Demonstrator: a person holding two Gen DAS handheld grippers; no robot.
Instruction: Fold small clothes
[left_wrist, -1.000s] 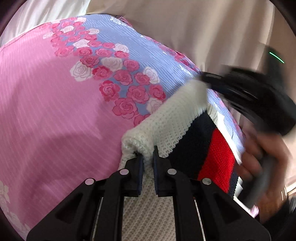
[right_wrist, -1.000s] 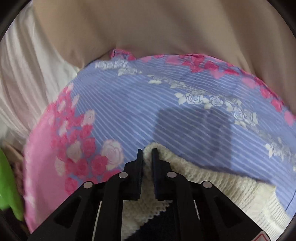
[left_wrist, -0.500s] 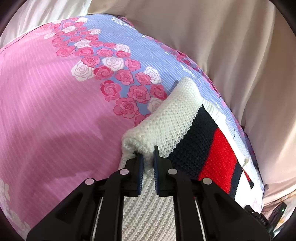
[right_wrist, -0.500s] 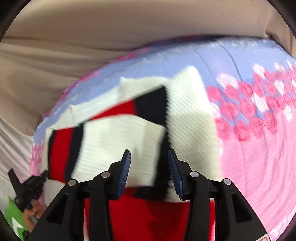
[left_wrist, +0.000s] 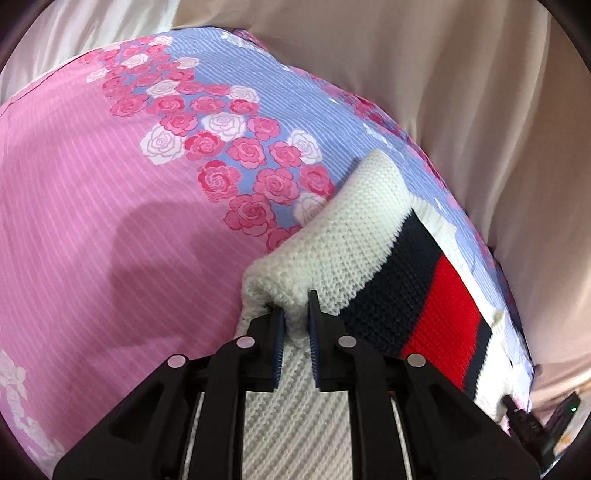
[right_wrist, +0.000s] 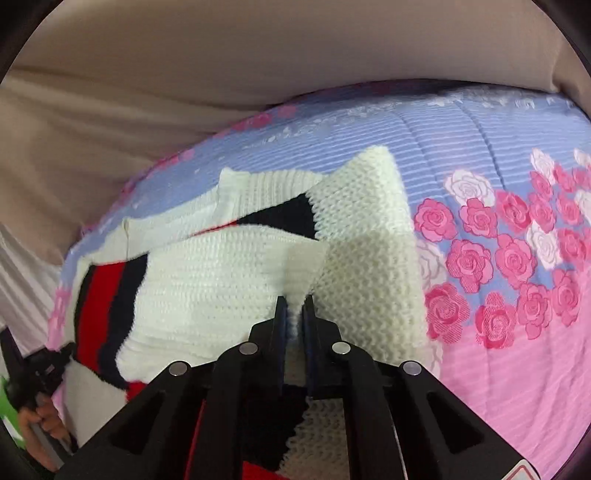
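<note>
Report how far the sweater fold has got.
Done: one white sleeve already lies folded over the striped body of the knit sweater on the floral bedsheet. In hand: the right gripper is closing on a white ribbed cuff, and the left gripper, jaws opening, still has a bunched white edge between its pads. Left: the sweater is spread wide, not yet a compact stack.

Both black grippers, left gripper (left_wrist: 295, 314) and right gripper (right_wrist: 294, 308), are showing blue-padded fingers (left_wrist: 279, 343), silver rivets and triangular cut-outs.
</note>
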